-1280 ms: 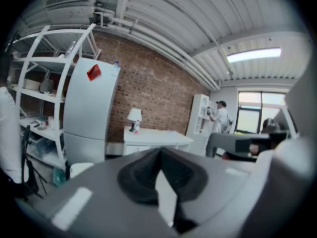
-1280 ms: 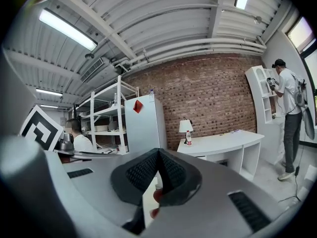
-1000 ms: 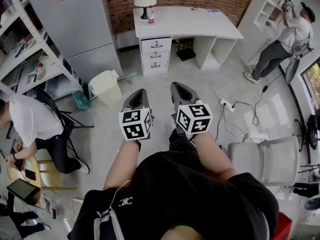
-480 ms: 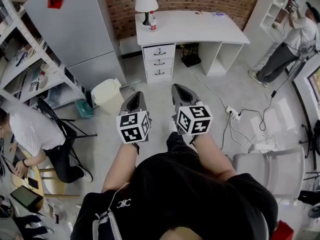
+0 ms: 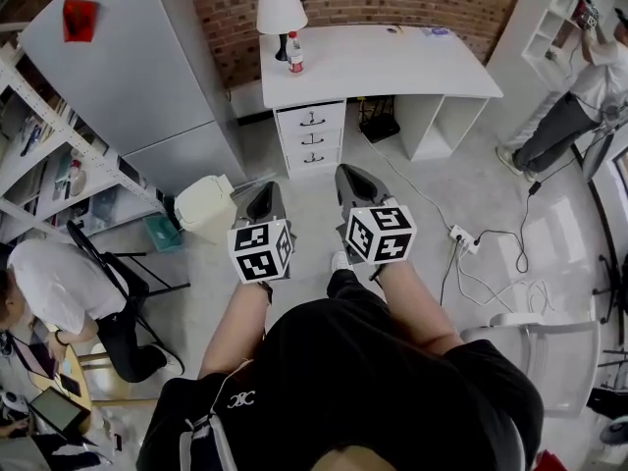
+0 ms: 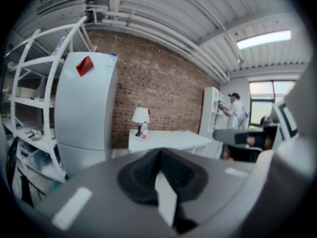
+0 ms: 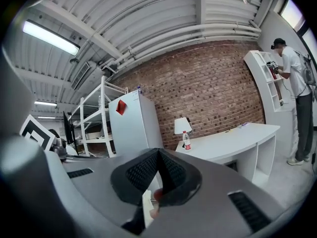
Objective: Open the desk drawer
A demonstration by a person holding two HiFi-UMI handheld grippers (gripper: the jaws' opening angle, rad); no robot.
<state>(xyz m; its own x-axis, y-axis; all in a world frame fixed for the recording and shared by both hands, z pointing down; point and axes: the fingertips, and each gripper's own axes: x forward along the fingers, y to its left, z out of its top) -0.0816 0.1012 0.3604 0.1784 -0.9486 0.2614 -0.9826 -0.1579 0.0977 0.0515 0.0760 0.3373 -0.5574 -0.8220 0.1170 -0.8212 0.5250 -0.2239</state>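
Holding the left gripper [image 5: 263, 192] and the right gripper [image 5: 353, 177] side by side just ahead of our body, we have both pairs of jaws pressed together with nothing between them, as each gripper view shows. We judge the step in hand to be the approach. The desk [image 5: 392, 67] stands well apart from us across open floor, against the brick wall.

To do this well we should walk straight at the drawer stack [image 5: 310, 137] under the desk's left end. That line passes to the right of the cream bin [image 5: 204, 202] and to the left of the power strip [image 5: 461, 235] and its cables. One gripper will have to part its jaws before it reaches a handle. The task does not say which of the three drawers, so we would take the top drawer [image 5: 310, 118] and pull level along its run, gently, since a lamp [image 5: 281, 10] and a bottle [image 5: 294, 55] stand right above it.

Each handle is only a small dark arc in the head view. We cannot tell its shape or how much room lies behind it. In both gripper views the gripper's own body covers the drawer fronts, leaving just the desk top. Whether any drawer is locked or loaded cannot be told.
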